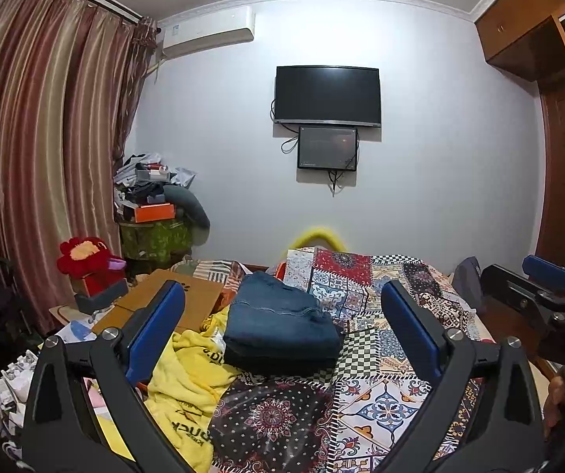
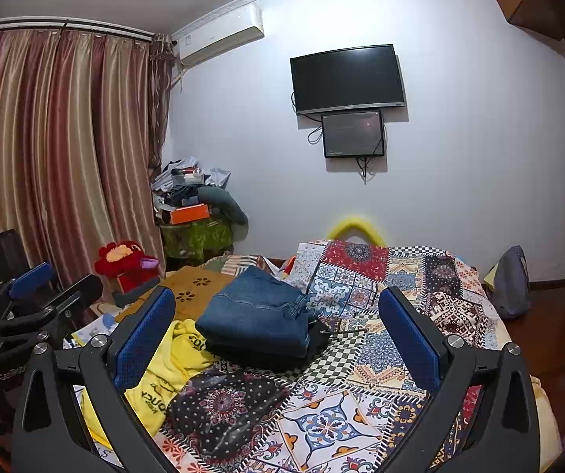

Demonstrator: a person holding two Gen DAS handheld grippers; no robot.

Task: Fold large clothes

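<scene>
A folded pair of blue jeans (image 1: 278, 315) lies on top of a folded dark garment (image 1: 282, 358) on the patchwork bedspread (image 1: 377, 398); the jeans also show in the right wrist view (image 2: 256, 311). A crumpled yellow garment (image 1: 181, 378) with black lettering lies to their left, also seen in the right wrist view (image 2: 164, 366). My left gripper (image 1: 282, 295) is open and empty, held above the bed in front of the stack. My right gripper (image 2: 276, 299) is open and empty too, beside the left one.
A cardboard box (image 1: 172, 299) and a red plush toy (image 1: 85, 260) sit left of the bed. A cluttered stand (image 1: 152, 216) is by the curtain. A TV (image 1: 327, 94) hangs on the far wall. A grey bag (image 2: 513, 280) stands right of the bed.
</scene>
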